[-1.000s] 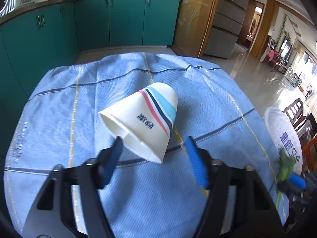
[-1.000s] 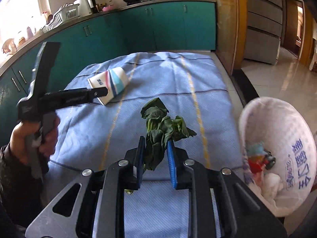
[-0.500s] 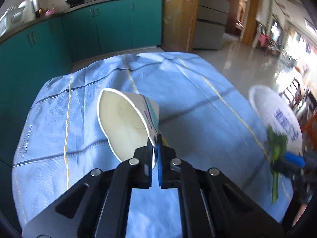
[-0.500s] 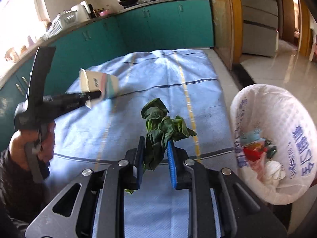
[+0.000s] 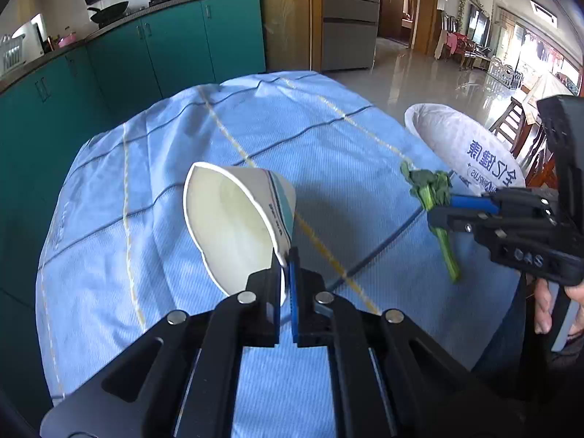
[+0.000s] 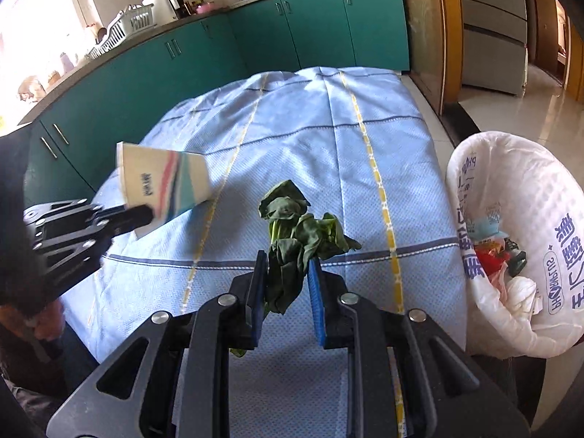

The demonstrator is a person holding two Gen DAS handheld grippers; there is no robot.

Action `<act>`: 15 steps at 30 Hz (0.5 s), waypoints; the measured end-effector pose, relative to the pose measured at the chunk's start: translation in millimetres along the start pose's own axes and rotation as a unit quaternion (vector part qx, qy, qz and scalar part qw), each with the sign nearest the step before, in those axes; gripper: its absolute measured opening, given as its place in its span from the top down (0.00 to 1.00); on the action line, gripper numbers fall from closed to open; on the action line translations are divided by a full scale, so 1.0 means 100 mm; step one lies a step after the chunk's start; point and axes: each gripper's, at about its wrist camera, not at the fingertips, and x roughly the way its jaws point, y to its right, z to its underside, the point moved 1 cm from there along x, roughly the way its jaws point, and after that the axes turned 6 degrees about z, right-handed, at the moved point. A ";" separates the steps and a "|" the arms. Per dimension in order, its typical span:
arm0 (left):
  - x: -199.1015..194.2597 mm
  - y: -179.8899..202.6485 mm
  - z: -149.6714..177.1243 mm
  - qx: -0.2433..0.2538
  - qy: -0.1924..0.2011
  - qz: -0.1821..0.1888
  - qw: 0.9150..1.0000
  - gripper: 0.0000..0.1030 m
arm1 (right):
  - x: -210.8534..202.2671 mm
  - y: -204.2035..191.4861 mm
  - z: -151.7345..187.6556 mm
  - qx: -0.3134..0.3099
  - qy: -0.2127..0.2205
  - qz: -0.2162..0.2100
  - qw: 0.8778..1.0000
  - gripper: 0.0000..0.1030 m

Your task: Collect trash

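My left gripper (image 5: pixel 285 268) is shut on the rim of a white paper cup (image 5: pixel 233 226) with red, blue and teal stripes, held above the blue tablecloth (image 5: pixel 153 189). The cup also shows in the right wrist view (image 6: pixel 164 186), with the left gripper (image 6: pixel 140 215) below it. My right gripper (image 6: pixel 286 270) is shut on a wilted green leafy vegetable (image 6: pixel 295 226), lifted over the cloth. It shows in the left wrist view (image 5: pixel 438 202) with the vegetable (image 5: pixel 430 189) beside the trash bin (image 5: pixel 471 149). The white-bagged bin (image 6: pixel 518 241) holds wrappers and tissue.
The blue tablecloth (image 6: pixel 310 138) with yellow and dark stripes covers the table. Teal kitchen cabinets (image 6: pixel 255 43) run behind and to the left. The bin stands off the table's right edge. Chairs (image 5: pixel 511 127) stand beyond the bin.
My left gripper closed on the cup's rim and lifted it off the cloth. My right gripper kept the vegetable and both moved toward the bin side.
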 end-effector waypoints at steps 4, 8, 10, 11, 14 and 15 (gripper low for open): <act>-0.17 -0.15 0.15 -0.020 0.016 -0.054 0.998 0.22 | 0.02 0.04 0.02 0.007 0.000 0.010 1.000 0.56; -0.27 -0.30 0.22 -0.011 0.022 -0.094 0.995 0.21 | 0.01 0.03 0.02 0.002 0.009 0.027 1.000 0.34; -0.26 -0.37 0.18 -0.009 0.025 -0.103 0.994 0.19 | 0.03 0.02 0.02 0.002 0.007 0.030 1.000 0.33; -0.25 -0.40 0.15 -0.003 0.028 -0.107 0.994 0.19 | 0.04 0.01 0.02 0.002 0.005 0.032 0.999 0.33; -0.18 -0.41 0.03 0.035 0.042 -0.110 0.992 0.09 | 0.04 -0.03 0.03 -0.003 0.000 0.032 0.999 0.32; -0.13 -0.38 0.00 0.058 0.039 -0.087 0.994 0.07 | 0.05 -0.03 0.04 -0.004 -0.001 0.032 0.999 0.32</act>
